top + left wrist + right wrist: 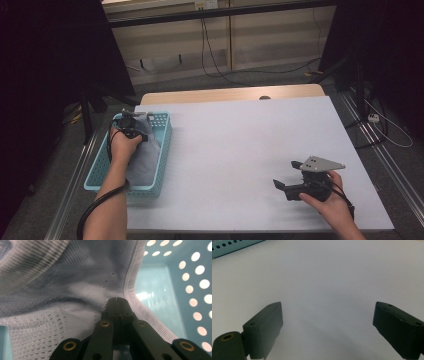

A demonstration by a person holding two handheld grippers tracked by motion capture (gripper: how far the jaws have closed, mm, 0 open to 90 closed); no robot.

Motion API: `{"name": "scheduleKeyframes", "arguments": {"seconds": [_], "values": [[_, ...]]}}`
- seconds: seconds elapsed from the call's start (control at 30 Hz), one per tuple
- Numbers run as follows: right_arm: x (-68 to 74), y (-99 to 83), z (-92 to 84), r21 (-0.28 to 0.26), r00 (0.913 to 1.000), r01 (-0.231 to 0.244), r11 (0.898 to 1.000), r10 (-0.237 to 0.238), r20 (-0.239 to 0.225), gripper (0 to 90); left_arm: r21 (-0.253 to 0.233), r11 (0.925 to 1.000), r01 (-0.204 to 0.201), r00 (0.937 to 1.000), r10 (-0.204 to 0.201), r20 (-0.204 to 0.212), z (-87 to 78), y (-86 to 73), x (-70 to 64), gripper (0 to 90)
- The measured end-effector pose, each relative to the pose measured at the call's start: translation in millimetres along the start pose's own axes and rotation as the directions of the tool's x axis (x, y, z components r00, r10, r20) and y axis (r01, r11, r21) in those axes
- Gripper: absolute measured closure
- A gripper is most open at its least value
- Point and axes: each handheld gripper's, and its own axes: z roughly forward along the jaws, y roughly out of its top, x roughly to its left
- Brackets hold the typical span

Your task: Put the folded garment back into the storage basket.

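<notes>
Pinching grey cloth (pixel 75 290) inside basket (pixel 162 145), left claw (pixel 117 305) shut.

A white counter (pixel 240 150) fills most of the high view, with a strip of pale wood (pixel 230 94) along its far edge. A small dark thing (pixel 265 97), too small to tell, sits on that strip. Black cables (pixel 215 60) trail over the floor (pixel 260 77) beyond.

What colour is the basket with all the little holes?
The basket is light turquoise blue, clearest in the left gripper view, where the grey cloth lies inside.
</notes>
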Motion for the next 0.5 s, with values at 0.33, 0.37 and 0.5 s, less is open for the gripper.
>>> {"name": "scheduleKeyframes", "arguments": {"seconds": [0.33,0.37,0.5], "values": [[0.3,0.4,-0.5,-0.001,1.0,0.0,1.0,0.0,0.002,9.1,-0.018,0.9997,-0.018,0.9998,0.017,-0.011,-12.7,4.0,-1.3,88.9],[0.4,1.0,-0.8,-0.004,1.0,0.0,1.0,0.0,0.002,9.1,-0.016,0.9995,-0.026,0.9996,0.026,-0.014,-17.3,5.3,-1.2,88.5],[0.3,1.6,-1.4,-0.007,1.0,0.0,1.0,0.0,0.002,9.1,-0.027,0.9995,-0.018,0.9998,0.018,-0.008,-24.3,6.4,-3.3,86.1]]}}
